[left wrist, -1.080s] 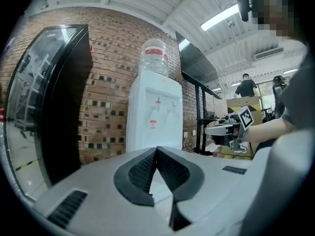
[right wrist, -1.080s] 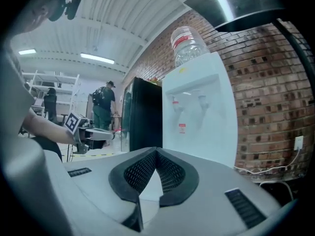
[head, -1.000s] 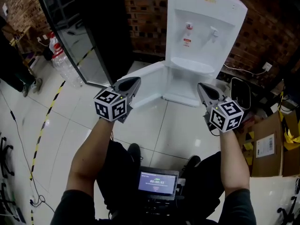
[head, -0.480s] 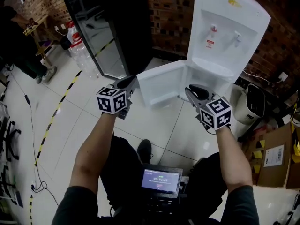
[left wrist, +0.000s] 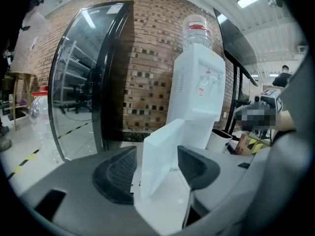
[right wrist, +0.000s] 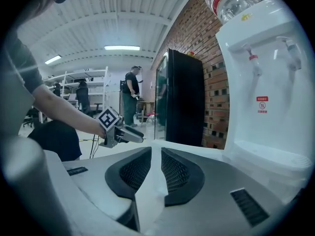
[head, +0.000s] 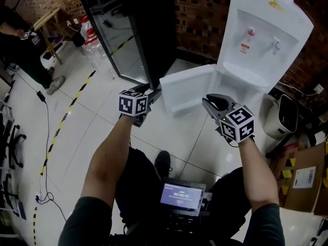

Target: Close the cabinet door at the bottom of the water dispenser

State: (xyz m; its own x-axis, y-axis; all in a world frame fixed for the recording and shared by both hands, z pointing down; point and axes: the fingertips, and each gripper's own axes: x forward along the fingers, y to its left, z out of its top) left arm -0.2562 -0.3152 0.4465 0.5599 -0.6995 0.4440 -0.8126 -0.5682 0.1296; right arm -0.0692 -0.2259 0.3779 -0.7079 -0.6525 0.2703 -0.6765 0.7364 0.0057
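Note:
The white water dispenser (head: 261, 35) stands against the brick wall, and its bottom cabinet door (head: 187, 88) is swung wide open to the left. My left gripper (head: 152, 93) is at the door's free left edge. Its jaws are opening, and in the left gripper view the door's edge (left wrist: 160, 156) shows in the gap between them, with no pad pressing on it. My right gripper (head: 211, 100) hovers in front of the door's lower right part, near the cabinet opening. Its jaws stand together and hold nothing (right wrist: 156, 173).
A black glass-door fridge (head: 123, 29) stands left of the dispenser, with large water bottles (head: 95, 47) beside it. A white appliance (head: 279, 117) and cardboard boxes (head: 302, 181) sit at the right. A person (head: 20, 45) stands at far left. White tiled floor lies below.
Both grippers have moved forward and down toward the open door. The left gripper's jaws, shut a second ago, now stand apart at the door's edge.

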